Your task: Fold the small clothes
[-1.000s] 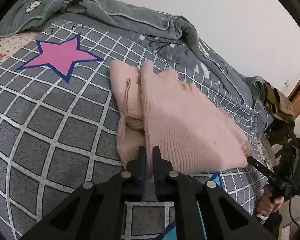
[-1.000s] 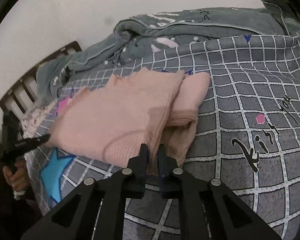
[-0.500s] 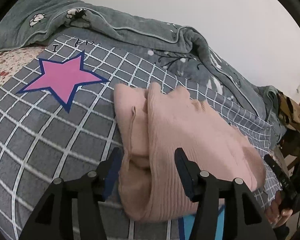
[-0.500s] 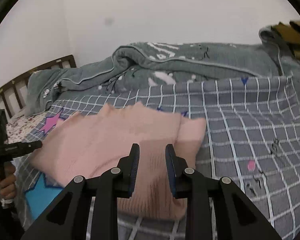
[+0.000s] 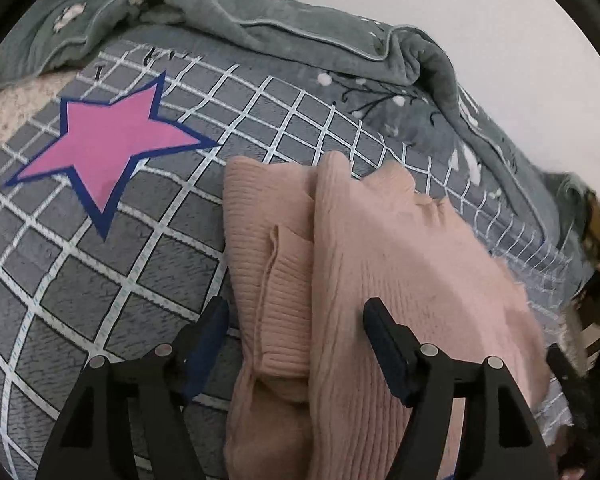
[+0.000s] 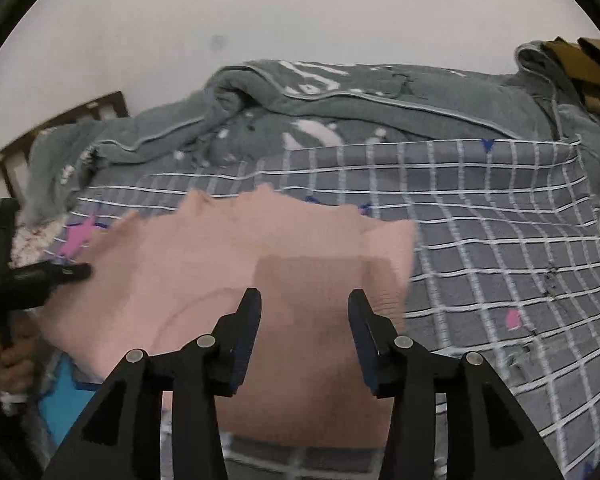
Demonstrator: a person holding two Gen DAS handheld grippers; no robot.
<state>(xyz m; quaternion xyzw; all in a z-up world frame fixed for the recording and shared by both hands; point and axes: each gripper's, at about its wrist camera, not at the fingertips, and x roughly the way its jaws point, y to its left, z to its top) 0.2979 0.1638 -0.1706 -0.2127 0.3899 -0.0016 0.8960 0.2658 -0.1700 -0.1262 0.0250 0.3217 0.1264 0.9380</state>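
On the grey checked bedspread (image 5: pixel 100 280) lies the pink ribbed sweater (image 5: pixel 400 280), folded into a thick pad with one sleeve doubled along its left side in the left wrist view, the cuff end lying close below the gripper. Over it hangs the left gripper (image 5: pixel 296 324), its jaws opening, spread wider than the sleeve and the edge of the body panel that show between them, the pads off the knit. Seen from the other side, the right gripper (image 6: pixel 304 312) hangs over the near part of the same sweater (image 6: pixel 228 280), its jaws also opening, with pink knit showing between the fingers and nothing pinched. A large pink star (image 5: pixel 112 152) with a dark blue outline is printed on the bedspread to the left of the sweater, well apart from it, and a blue star shape (image 6: pixel 64 392) shows under the sweater's left edge in the right wrist view. Behind the sweater a grey-green blanket (image 5: pixel 300 48) with pale printed motifs is bunched along the white wall (image 6: pixel 300 12). A dark wooden headboard (image 6: pixel 52 128) stands at the far left of the right wrist view, and brown and ochre cloth (image 6: pixel 580 64) lies at the upper right corner. Nothing lies on the sweater or crowds its edges.
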